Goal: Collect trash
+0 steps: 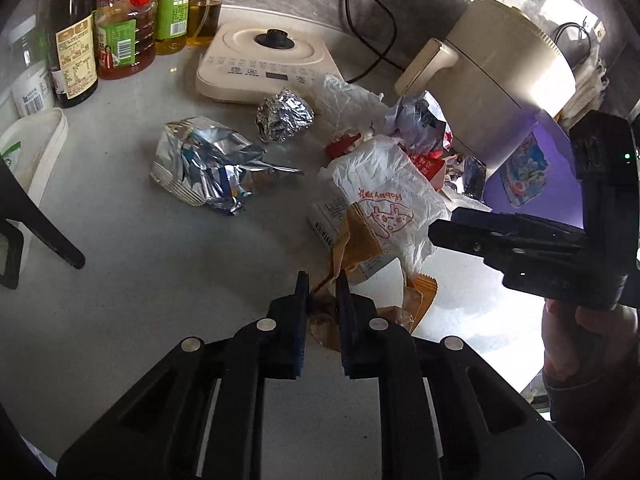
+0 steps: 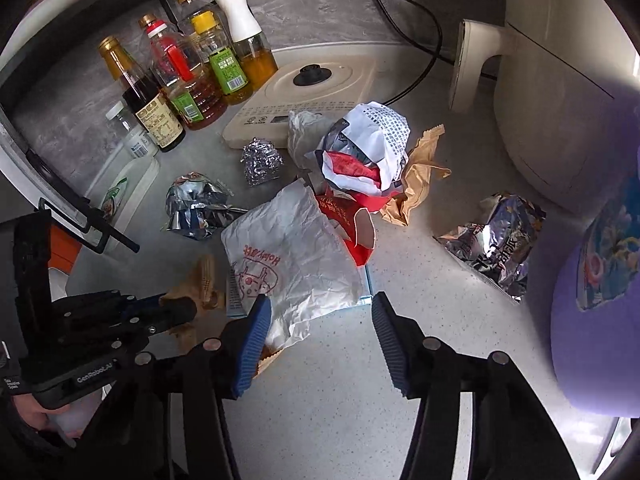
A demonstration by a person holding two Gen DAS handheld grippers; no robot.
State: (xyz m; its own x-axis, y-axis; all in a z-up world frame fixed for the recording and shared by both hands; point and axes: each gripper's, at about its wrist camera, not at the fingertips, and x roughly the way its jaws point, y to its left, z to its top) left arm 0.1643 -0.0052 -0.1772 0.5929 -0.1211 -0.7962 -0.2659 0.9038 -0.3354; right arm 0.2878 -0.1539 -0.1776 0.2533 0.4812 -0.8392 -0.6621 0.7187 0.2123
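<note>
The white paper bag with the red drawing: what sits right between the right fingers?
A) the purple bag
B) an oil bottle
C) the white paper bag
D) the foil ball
C: the white paper bag has its near end lying between the right fingers, which stand apart.

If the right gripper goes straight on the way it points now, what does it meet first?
Most likely the white paper bag, whose lower edge already lies between the right gripper's open fingers; depth is hard to judge.

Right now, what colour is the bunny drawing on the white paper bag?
Red, on the white paper bag; clearest in the right wrist view.
</note>
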